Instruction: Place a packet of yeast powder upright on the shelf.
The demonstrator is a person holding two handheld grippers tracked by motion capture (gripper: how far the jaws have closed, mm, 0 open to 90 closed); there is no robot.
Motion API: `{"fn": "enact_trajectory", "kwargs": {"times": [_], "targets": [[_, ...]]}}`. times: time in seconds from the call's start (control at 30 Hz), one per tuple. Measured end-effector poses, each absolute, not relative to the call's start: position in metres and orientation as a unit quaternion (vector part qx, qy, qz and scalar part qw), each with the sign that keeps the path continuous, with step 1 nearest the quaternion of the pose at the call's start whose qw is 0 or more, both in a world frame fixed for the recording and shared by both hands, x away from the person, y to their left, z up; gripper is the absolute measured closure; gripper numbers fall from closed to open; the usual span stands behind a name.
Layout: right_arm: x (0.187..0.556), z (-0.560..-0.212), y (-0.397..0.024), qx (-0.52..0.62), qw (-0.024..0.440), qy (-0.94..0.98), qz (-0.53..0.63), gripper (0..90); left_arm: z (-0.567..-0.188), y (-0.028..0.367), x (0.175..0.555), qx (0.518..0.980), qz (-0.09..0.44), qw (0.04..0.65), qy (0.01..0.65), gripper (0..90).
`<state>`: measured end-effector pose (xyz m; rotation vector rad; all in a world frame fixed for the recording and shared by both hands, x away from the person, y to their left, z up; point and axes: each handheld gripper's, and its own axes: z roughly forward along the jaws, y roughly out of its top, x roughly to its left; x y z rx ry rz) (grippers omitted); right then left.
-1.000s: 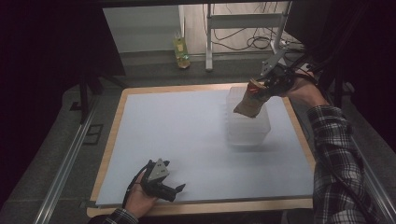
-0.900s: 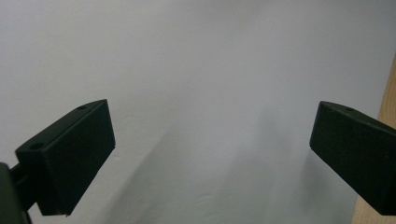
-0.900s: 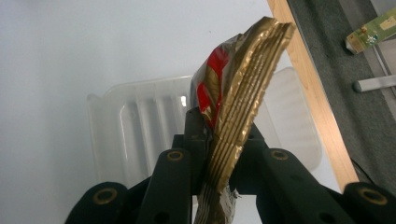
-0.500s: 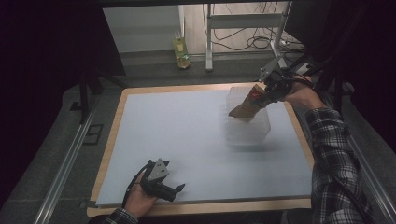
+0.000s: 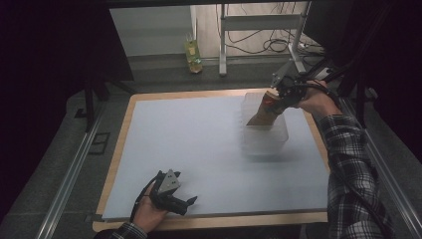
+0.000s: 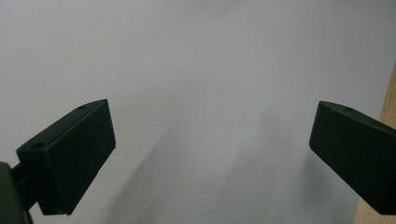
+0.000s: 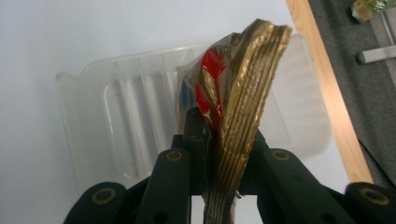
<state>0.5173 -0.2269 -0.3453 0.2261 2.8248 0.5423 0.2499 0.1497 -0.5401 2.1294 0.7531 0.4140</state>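
Observation:
A gold snack packet (image 7: 238, 93) with red and blue print is pinched between the jaws of my right gripper (image 7: 219, 154), which is shut on it. In the high view the packet (image 5: 264, 107) hangs tilted over a clear plastic bin (image 5: 266, 132) at the table's far right, its lower end inside the bin; the right gripper (image 5: 284, 94) holds its upper end. The bin (image 7: 135, 112) lies under the packet, ribbed and with nothing else in it. My left gripper (image 5: 185, 201) rests at the front left of the white table top (image 5: 199, 134); its black fingers (image 6: 70, 154) stand wide apart over bare white surface.
The table has a wooden border (image 5: 117, 144) on all sides. Beyond the far edge, on the floor, stand a yellow-green carton (image 5: 193, 52) and a metal stand with cables (image 5: 259, 35). A metal rail (image 5: 69, 174) runs along the left.
My right gripper has lowered the packet and shifted it slightly toward the far side, so that its lower end now dips into the bin. The left gripper has stayed put.

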Motion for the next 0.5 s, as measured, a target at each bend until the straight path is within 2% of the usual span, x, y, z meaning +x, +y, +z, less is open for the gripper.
{"fn": "enact_trajectory", "kwargs": {"times": [0.5], "targets": [[0.523, -0.377, -0.22, 0.118, 0.104, 0.947, 0.281, 73.7, -0.54, 0.15, 0.25, 0.847, 0.166, 0.409, 0.297, 0.3]]}}
